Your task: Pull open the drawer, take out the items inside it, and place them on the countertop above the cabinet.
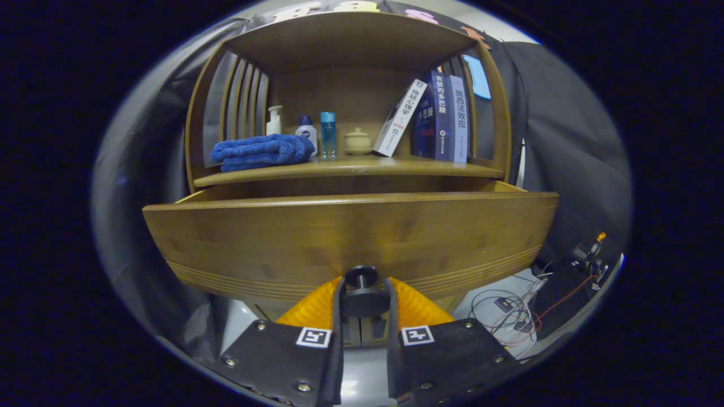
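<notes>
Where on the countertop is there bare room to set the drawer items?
Bare wood on the countertop: the front strip ahead of the bottles and lidded cup. Blue towel crowds one end, books the other. Gripper fingers clamp the drawer knob.

The hand-held gripper (364,294) points level and straight ahead, its two fingers (337,316) running forward side by side. They are drawn close together, each pressing a side of the drawer knob (362,295) clamped between their tips.

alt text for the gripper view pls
The gripper is shut on the dark round knob of a wooden drawer, pulled partly open. On the countertop above sit a folded blue towel, bottles and books.
</notes>
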Motion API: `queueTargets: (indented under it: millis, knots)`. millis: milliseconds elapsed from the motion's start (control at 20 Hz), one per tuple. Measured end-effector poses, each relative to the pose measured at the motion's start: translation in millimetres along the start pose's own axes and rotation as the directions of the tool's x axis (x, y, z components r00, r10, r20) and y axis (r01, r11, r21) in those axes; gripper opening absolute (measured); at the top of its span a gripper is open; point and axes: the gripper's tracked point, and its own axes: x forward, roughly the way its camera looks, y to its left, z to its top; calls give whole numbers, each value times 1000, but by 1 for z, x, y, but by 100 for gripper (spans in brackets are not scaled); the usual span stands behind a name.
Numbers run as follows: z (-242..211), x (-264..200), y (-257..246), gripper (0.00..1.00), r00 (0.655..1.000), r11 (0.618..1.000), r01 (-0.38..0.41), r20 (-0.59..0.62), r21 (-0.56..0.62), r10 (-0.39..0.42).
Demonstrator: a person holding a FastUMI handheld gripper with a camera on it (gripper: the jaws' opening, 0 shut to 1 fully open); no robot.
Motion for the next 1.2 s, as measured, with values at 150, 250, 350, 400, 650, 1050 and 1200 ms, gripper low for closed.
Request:
queueTargets:
  millis: [150, 250, 350, 400, 650, 1050, 1200]
  knots:
    - [-8, -11, -1, 31, 1000, 1000, 10, -19, -12, -10]
    - [-12, -18, -2, 32, 999, 1000, 12, -35, -24, -13]
    - [-17, -28, -3, 31, 999, 1000, 15, -37, -19, -16]
    - [-20, -35, -5, 31, 999, 1000, 22, -39, -12, -22]
    - [-30, -56, -6, 31, 998, 999, 50, -39, 16, -50]
    - [-21, -66, -4, 41, 1000, 1000, 2, -11, 7, -2]
    - [5, -84, -3, 43, 998, 1000, -6, 58, 31, 4]
